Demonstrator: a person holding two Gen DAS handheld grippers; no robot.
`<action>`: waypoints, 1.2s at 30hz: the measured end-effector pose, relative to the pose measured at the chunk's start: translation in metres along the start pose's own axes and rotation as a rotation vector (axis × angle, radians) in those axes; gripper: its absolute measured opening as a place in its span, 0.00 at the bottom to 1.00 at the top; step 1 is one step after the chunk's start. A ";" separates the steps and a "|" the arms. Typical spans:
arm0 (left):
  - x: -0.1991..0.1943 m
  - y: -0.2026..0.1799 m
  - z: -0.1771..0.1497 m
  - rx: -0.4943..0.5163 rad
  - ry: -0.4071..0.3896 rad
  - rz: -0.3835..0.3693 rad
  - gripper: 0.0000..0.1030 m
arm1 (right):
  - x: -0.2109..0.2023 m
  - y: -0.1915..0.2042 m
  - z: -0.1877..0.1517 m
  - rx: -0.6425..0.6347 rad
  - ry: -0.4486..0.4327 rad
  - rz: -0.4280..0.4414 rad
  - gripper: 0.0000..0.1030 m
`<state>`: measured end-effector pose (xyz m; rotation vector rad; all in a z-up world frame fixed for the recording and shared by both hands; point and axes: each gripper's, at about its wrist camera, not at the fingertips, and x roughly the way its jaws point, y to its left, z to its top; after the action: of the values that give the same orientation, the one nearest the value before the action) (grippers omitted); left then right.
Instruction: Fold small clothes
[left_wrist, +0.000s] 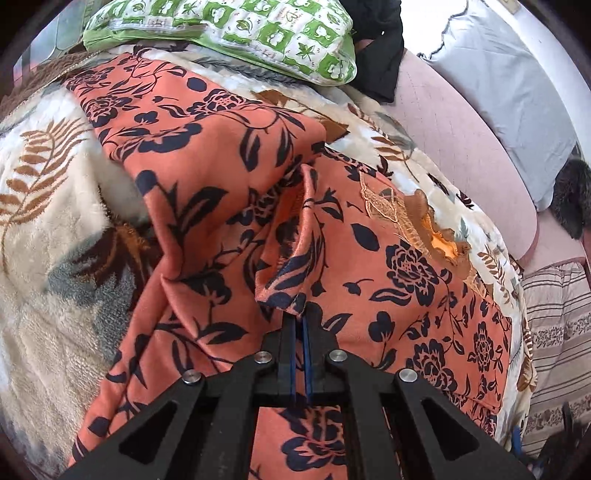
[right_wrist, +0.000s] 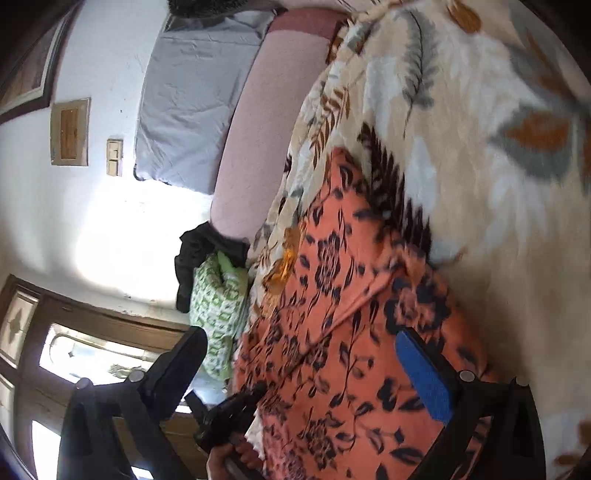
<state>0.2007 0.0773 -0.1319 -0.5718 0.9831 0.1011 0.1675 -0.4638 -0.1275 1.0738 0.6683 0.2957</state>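
An orange garment with a dark floral print (left_wrist: 229, 177) lies rumpled on a cream leaf-patterned blanket (left_wrist: 48, 206). My left gripper (left_wrist: 300, 314) is shut on a raised fold of the garment's edge and lifts it slightly. The same garment (right_wrist: 340, 295) fills the lower middle of the right wrist view. My right gripper (right_wrist: 303, 343) is wide open above it and holds nothing; its blue-padded finger (right_wrist: 421, 373) hovers over the cloth. The left gripper's black body (right_wrist: 229, 413) and a hand show at the bottom of that view.
A green-and-white patterned pillow (left_wrist: 229, 33) and a dark cloth (left_wrist: 384, 51) lie at the bed's far end. A pink mattress edge (left_wrist: 458, 147) and grey pillow (left_wrist: 509, 85) run along the wall. A striped cloth (left_wrist: 557, 332) hangs at the right.
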 end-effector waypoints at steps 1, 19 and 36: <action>0.000 0.003 0.000 0.000 0.002 -0.007 0.03 | 0.007 0.002 0.015 -0.019 -0.007 -0.057 1.00; 0.003 -0.002 -0.006 0.174 -0.027 0.005 0.06 | 0.152 0.036 0.073 -0.622 0.098 -0.777 0.13; -0.088 0.122 0.046 -0.100 -0.189 -0.045 0.74 | 0.083 0.032 0.005 -0.332 0.152 -0.359 0.98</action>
<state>0.1459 0.2193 -0.0918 -0.6629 0.7842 0.1618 0.2377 -0.4087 -0.1277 0.6042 0.8983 0.1698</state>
